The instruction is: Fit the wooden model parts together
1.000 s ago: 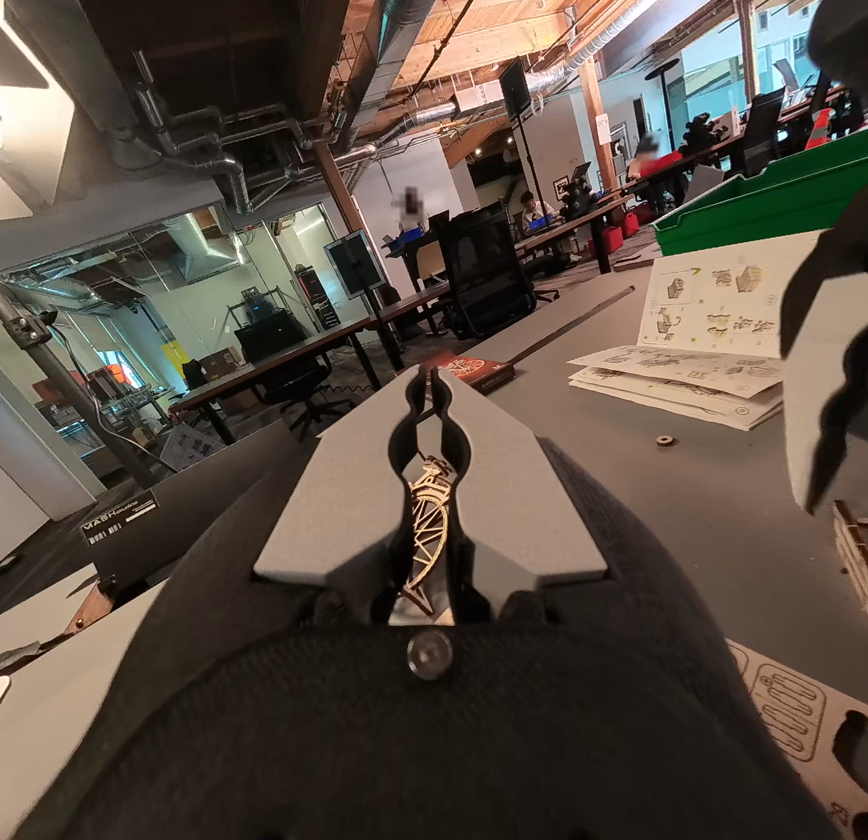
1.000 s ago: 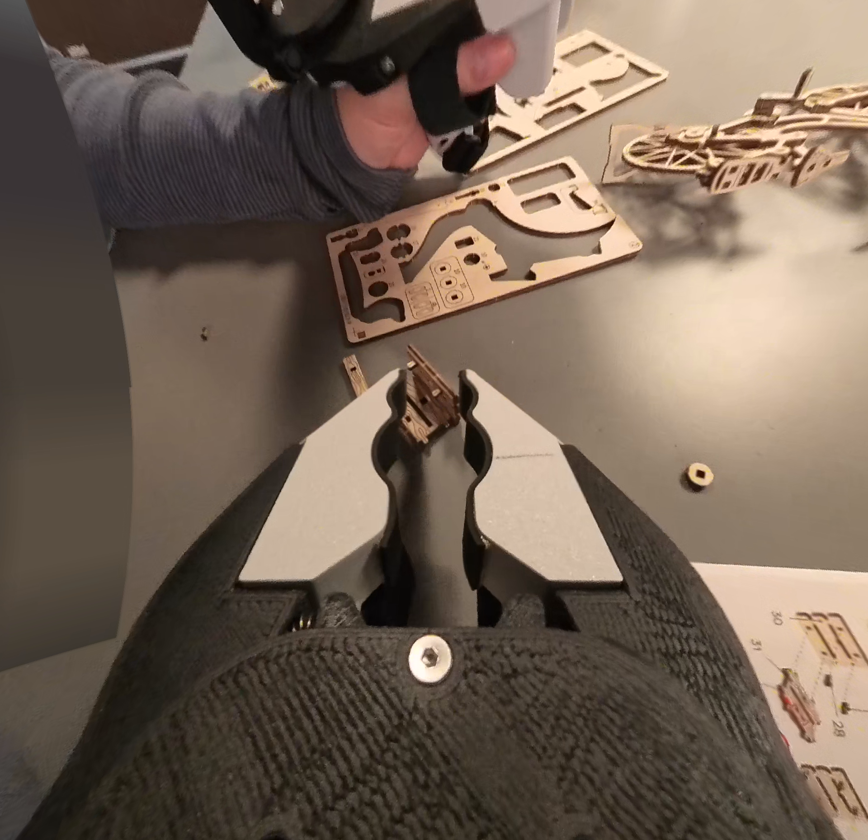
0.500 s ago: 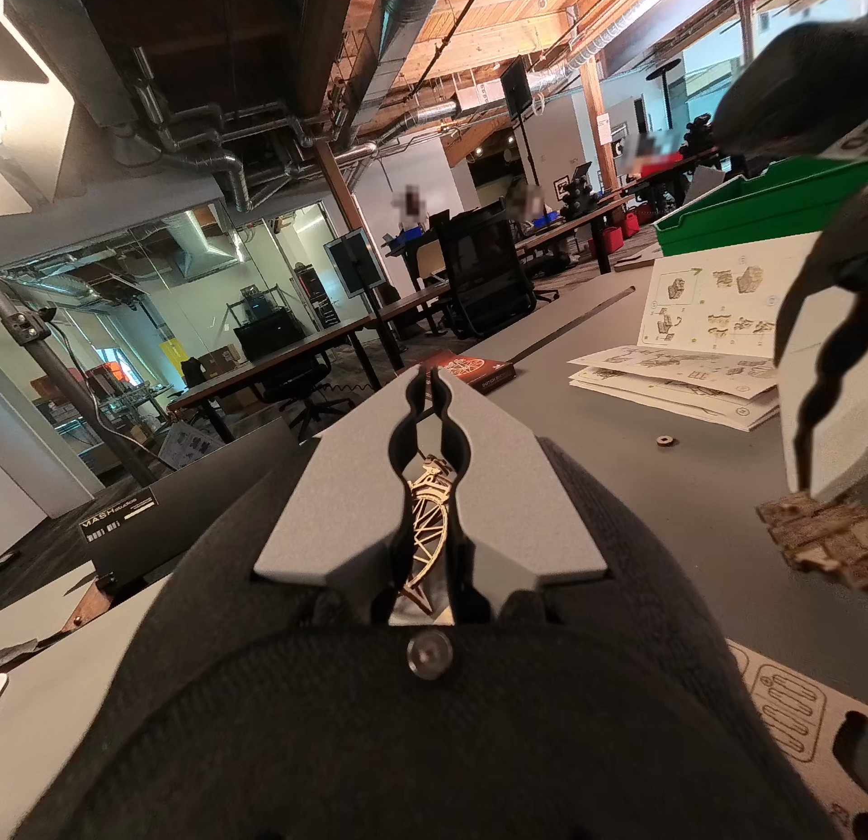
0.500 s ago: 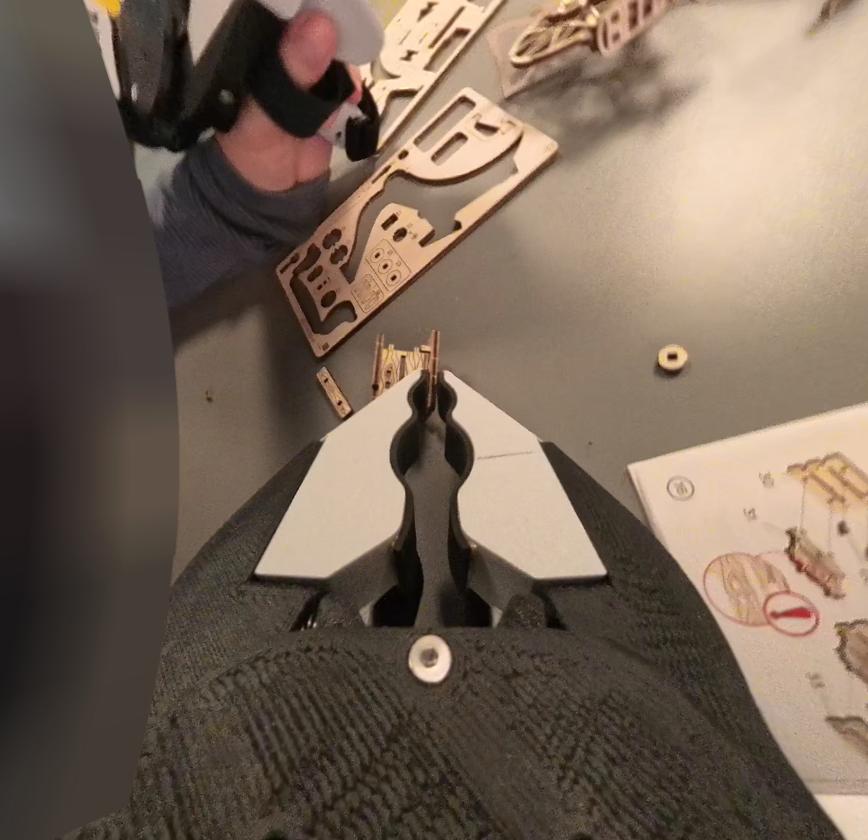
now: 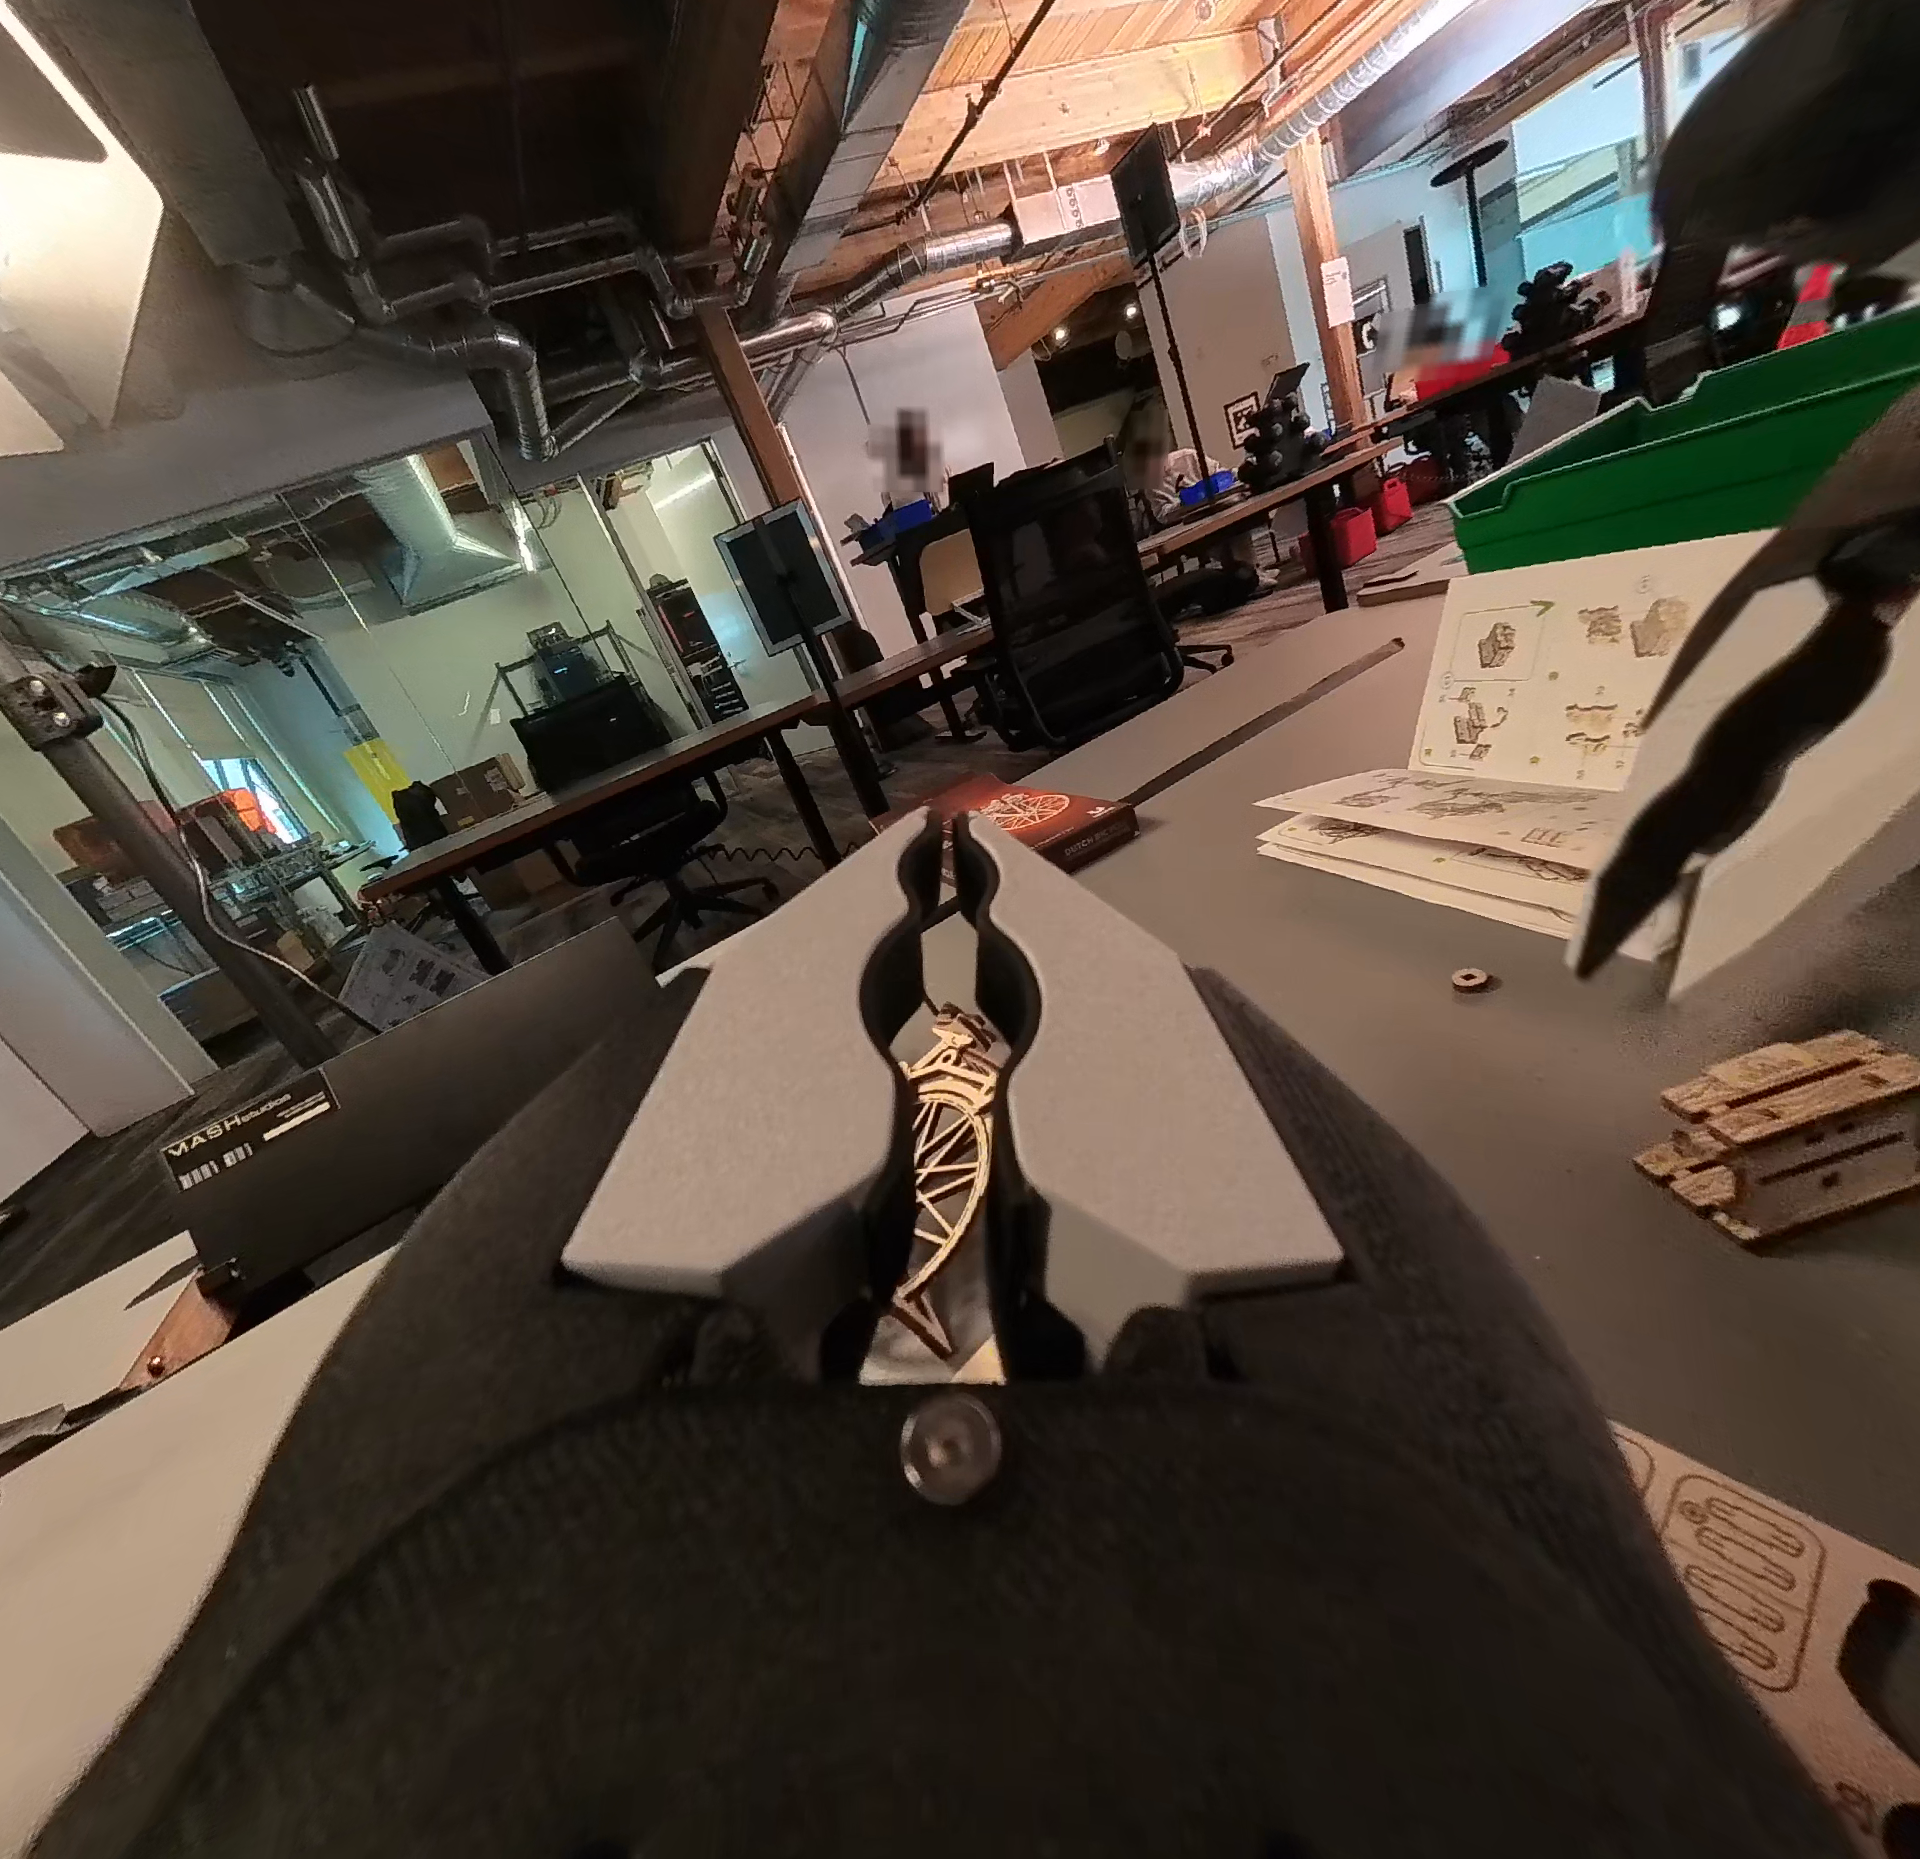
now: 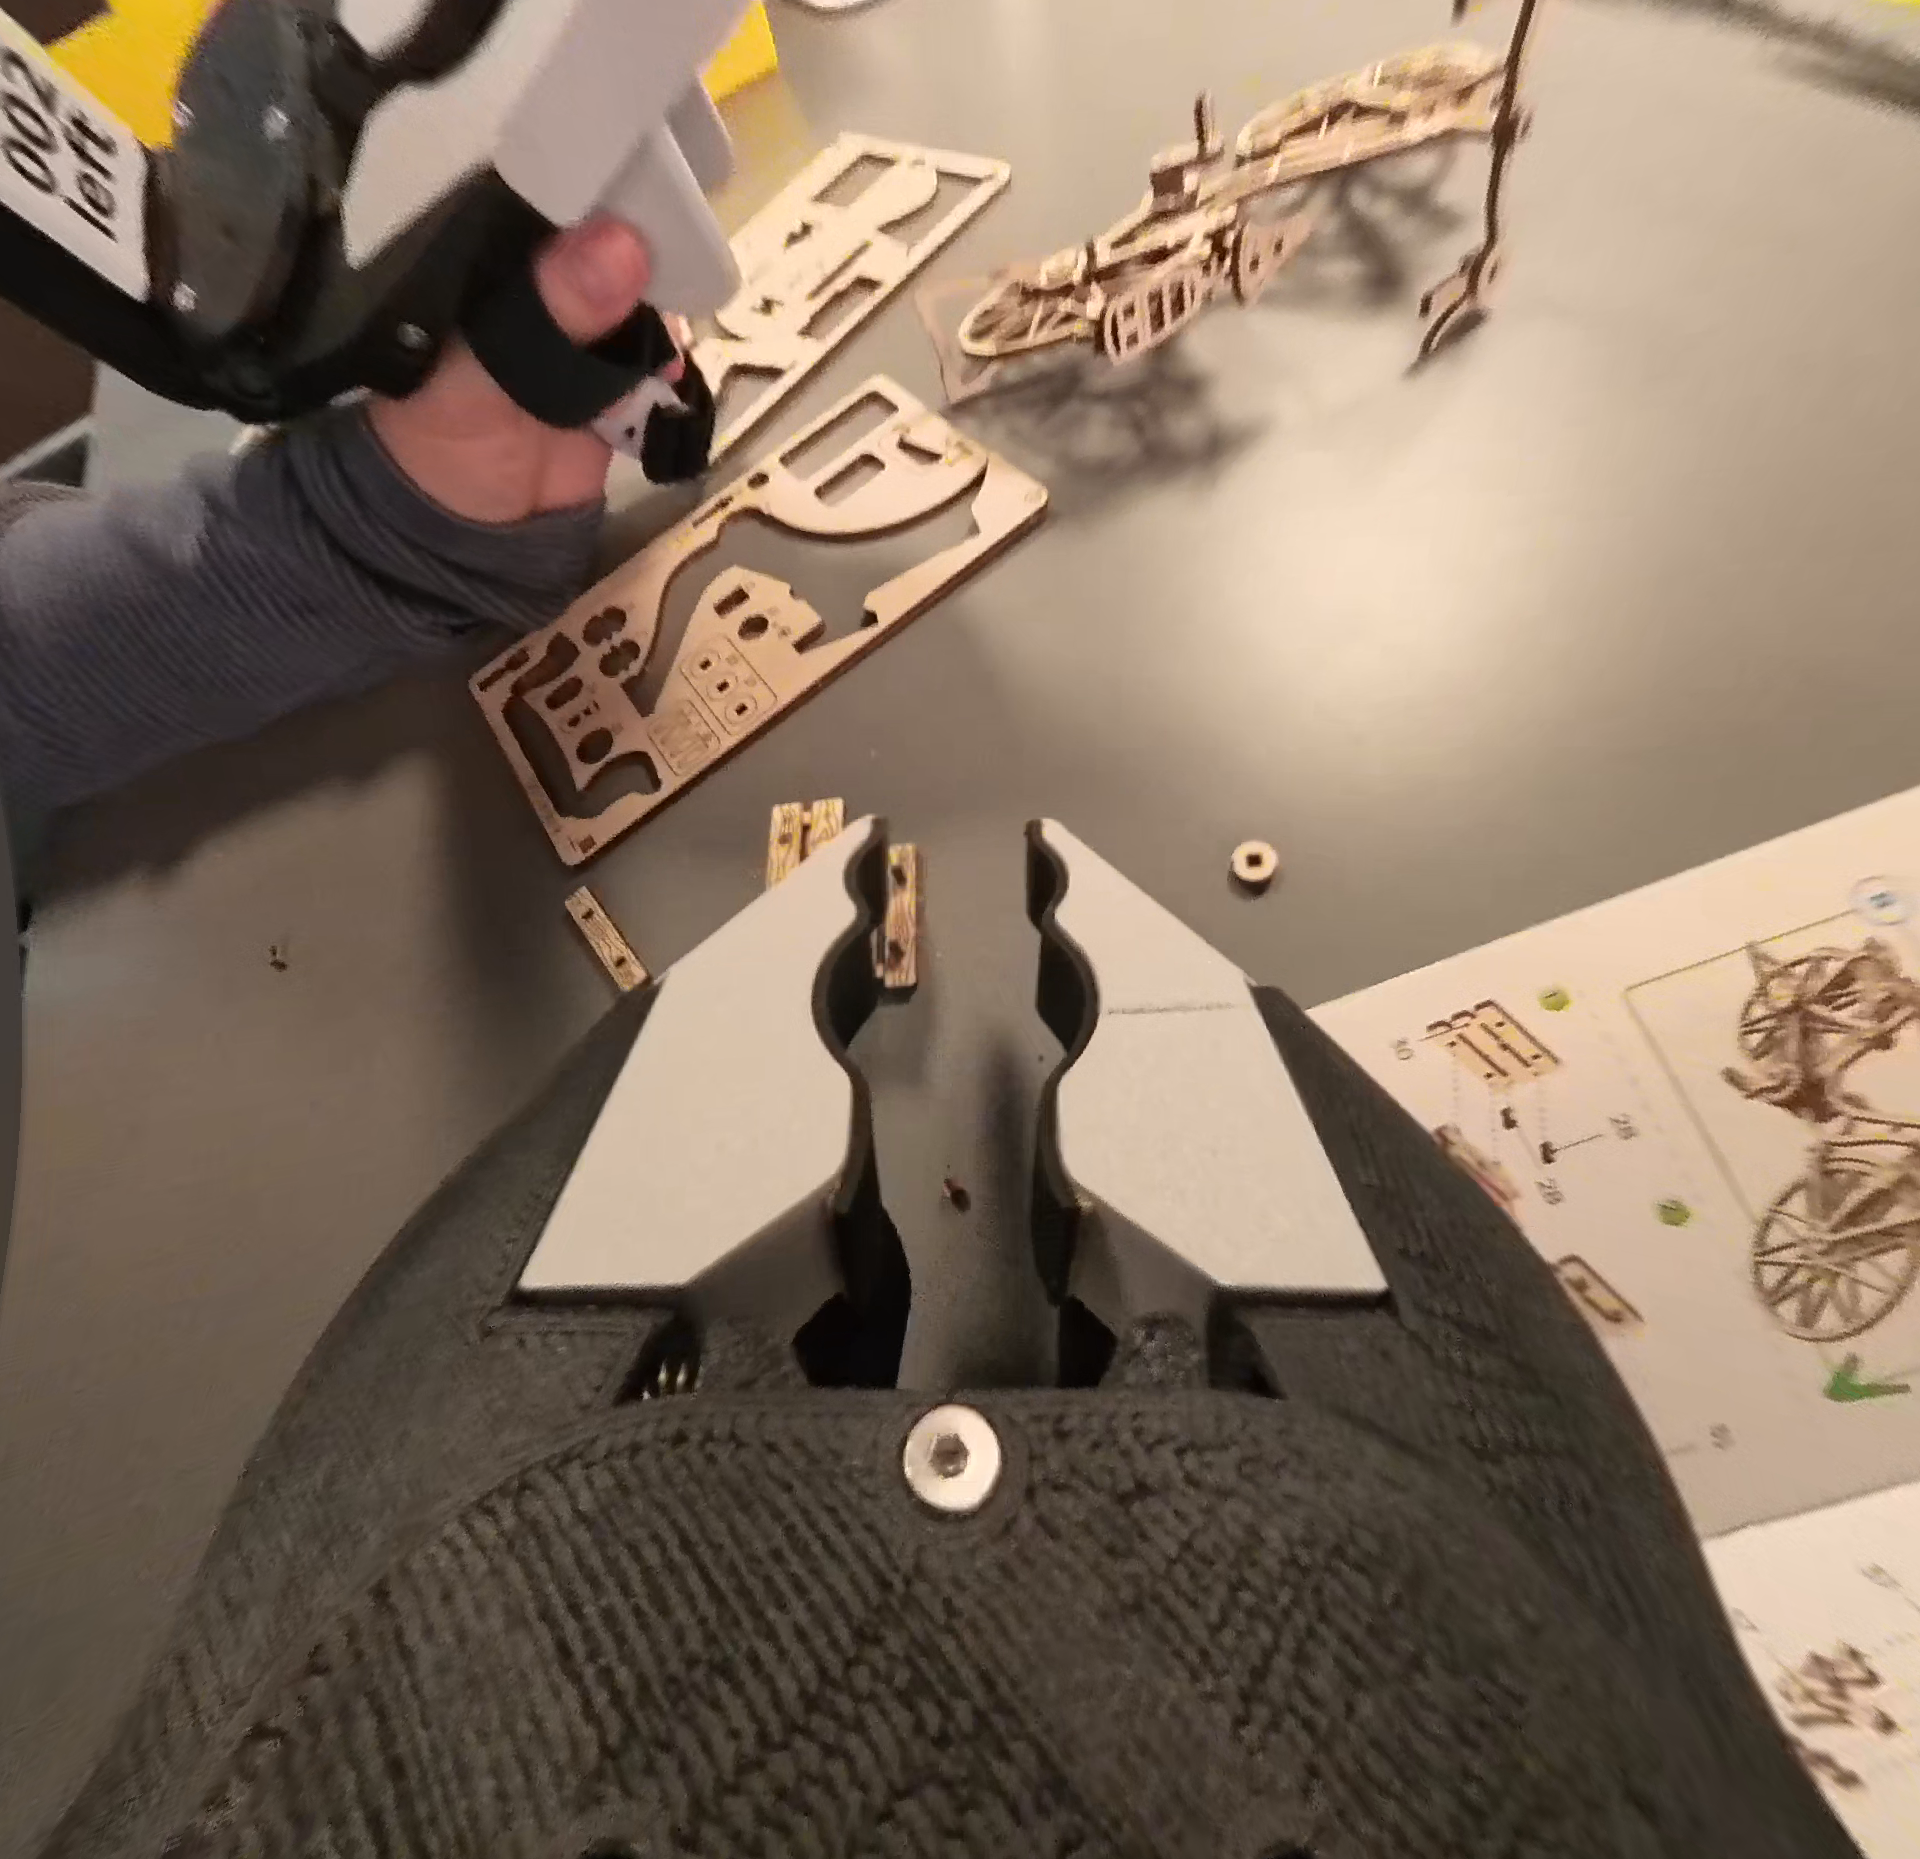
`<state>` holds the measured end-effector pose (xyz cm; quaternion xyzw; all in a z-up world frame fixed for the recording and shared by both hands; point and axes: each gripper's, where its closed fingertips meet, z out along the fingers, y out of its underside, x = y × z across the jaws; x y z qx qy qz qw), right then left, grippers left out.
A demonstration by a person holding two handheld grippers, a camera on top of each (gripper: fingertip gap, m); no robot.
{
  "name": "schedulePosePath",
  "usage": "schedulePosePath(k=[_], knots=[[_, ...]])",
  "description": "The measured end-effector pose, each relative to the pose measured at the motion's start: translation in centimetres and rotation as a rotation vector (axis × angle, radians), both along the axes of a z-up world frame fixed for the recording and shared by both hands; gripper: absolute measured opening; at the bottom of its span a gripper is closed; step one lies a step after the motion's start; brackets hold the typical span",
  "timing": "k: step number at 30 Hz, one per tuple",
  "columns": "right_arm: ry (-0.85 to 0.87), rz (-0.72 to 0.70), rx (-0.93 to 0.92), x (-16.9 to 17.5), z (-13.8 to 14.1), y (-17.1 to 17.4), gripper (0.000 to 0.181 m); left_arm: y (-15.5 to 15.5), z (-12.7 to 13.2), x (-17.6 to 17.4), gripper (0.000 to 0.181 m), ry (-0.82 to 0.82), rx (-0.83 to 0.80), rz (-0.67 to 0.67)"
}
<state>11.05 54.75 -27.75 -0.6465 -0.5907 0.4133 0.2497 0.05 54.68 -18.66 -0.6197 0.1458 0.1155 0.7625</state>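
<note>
My left gripper is shut on a thin curved wooden lattice part that shows in the gap between its fingers. A hand holds it at the top left of the right wrist view. My right gripper is open and empty, low over the grey table. A small slotted wooden block lies on the table against the inside of its left finger. In the left wrist view the block rests on the table at the right, with the open right gripper just above and behind it.
A partly built wooden model stands at the back. Two punched-out plywood sheets lie beside the hand. Instruction sheets lie at the right, with a small wooden ring and a loose strip nearby. A green bin stands behind the sheets. My hands' fingertips stand some 15 cm from each other.
My right gripper has opened and let go of the small wooden block, which now lies on the table. The left gripper has stayed still and shut.
</note>
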Motion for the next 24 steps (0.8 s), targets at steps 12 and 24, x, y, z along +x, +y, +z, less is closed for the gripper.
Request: schedulePosePath(k=[12,24], knots=[[-0.05,0.25,0.173,0.2,-0.7,-3.7,0.024,0.0,0.0,-0.1,0.0,-0.01,0.0,0.001],[-0.045,0.303,0.717,-0.5,-0.9,-2.2,0.017,0.1,-0.1,-0.1,0.0,-0.014,-0.002,-0.002]])
